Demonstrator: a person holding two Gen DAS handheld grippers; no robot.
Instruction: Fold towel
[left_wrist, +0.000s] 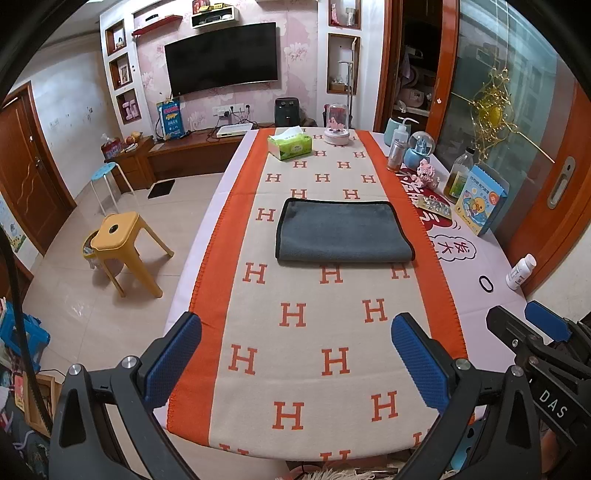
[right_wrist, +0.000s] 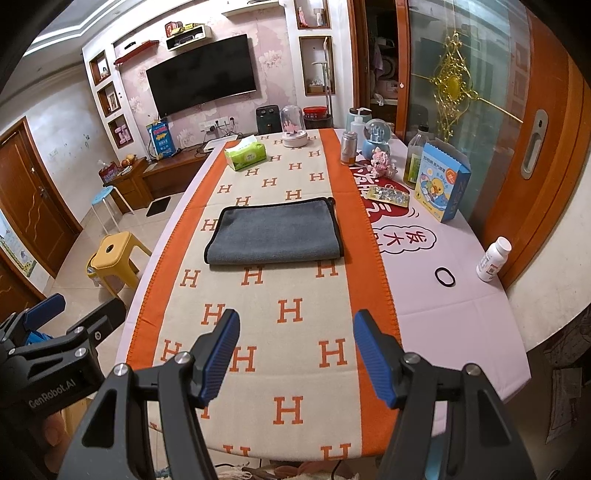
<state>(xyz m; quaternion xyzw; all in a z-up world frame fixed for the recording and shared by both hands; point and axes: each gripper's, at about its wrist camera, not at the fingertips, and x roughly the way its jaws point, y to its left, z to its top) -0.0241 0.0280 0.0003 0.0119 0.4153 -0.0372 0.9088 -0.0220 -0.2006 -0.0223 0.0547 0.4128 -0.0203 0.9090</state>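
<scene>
Both jaws spread, empty; grey towel (left_wrist: 343, 230) lies crosswise well ahead, left gripper (left_wrist: 295, 363) and right gripper (right_wrist: 295, 356) about equally far.

Bare runner (left_wrist: 325, 325) is lying between the near edge and the towel (left_wrist: 343, 230). Bottles (right_wrist: 493, 258), a box (right_wrist: 441, 184) and jars are crowding the right side; a tissue pack (left_wrist: 290, 146) is sitting beyond.

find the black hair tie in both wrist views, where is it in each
Left wrist view: the black hair tie lies at the right edge, on the pale cloth, just left of the white pill bottle.
Right wrist view: the hair tie lies right of centre, again just left of the bottle.
Shared landmark: the grey towel on the H-patterned runner.
</scene>
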